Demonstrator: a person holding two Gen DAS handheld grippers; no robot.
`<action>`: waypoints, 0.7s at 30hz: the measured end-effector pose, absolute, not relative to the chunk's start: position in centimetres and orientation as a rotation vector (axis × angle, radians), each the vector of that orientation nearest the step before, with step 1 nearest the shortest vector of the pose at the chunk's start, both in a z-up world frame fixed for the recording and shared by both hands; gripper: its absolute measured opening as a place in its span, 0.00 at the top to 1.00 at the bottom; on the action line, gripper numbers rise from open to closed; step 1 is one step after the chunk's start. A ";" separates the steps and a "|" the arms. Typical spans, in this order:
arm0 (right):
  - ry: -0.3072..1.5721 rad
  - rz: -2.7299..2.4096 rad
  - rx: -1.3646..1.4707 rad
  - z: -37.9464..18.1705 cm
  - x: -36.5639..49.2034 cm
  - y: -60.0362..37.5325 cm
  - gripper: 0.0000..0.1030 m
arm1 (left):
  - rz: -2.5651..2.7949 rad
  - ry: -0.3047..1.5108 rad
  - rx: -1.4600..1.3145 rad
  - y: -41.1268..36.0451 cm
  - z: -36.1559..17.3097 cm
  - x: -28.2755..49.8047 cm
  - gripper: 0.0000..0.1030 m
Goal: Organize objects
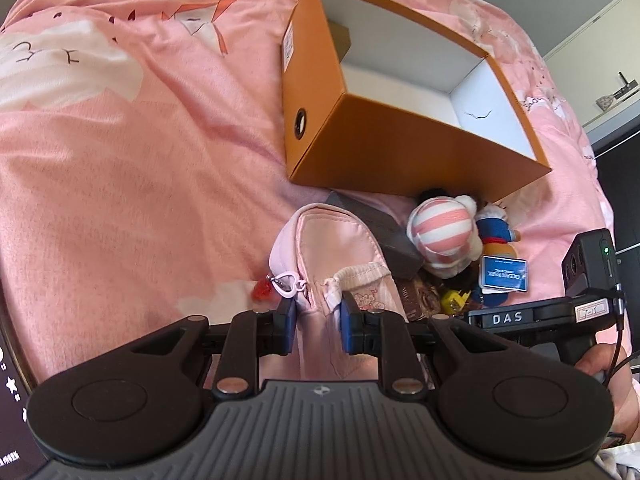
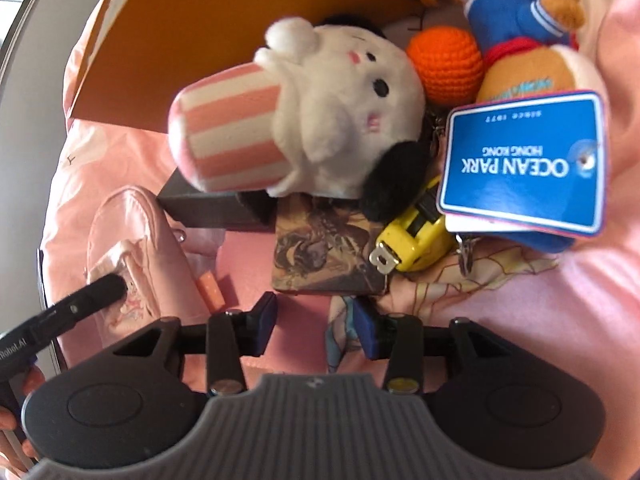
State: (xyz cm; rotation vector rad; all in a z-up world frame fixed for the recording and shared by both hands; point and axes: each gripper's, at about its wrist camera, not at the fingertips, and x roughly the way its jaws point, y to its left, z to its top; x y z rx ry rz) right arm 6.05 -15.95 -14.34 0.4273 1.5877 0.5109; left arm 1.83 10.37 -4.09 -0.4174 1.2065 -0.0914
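My left gripper is shut on the near end of a pink fabric pouch, which has a heart-shaped zip charm. In the right wrist view one of its fingers lies on that pouch. My right gripper is open with only bedsheet between its pads, just short of a brown patterned wallet. Beyond the wallet lie a yellow tape measure, a white plush dog with a pink-striped cup, an orange crocheted ball and a blue-clad plush with a blue tag.
An open orange box with a white inside stands on the pink bedsheet, right behind the pile. A dark grey flat box lies under the plush dog. The right gripper's body shows at the right of the left wrist view.
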 end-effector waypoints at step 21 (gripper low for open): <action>1.422 0.657 0.321 -9.5 5.2 -12.1 0.75 | -0.022 1.189 -0.366 11.3 -2.9 1.4 0.76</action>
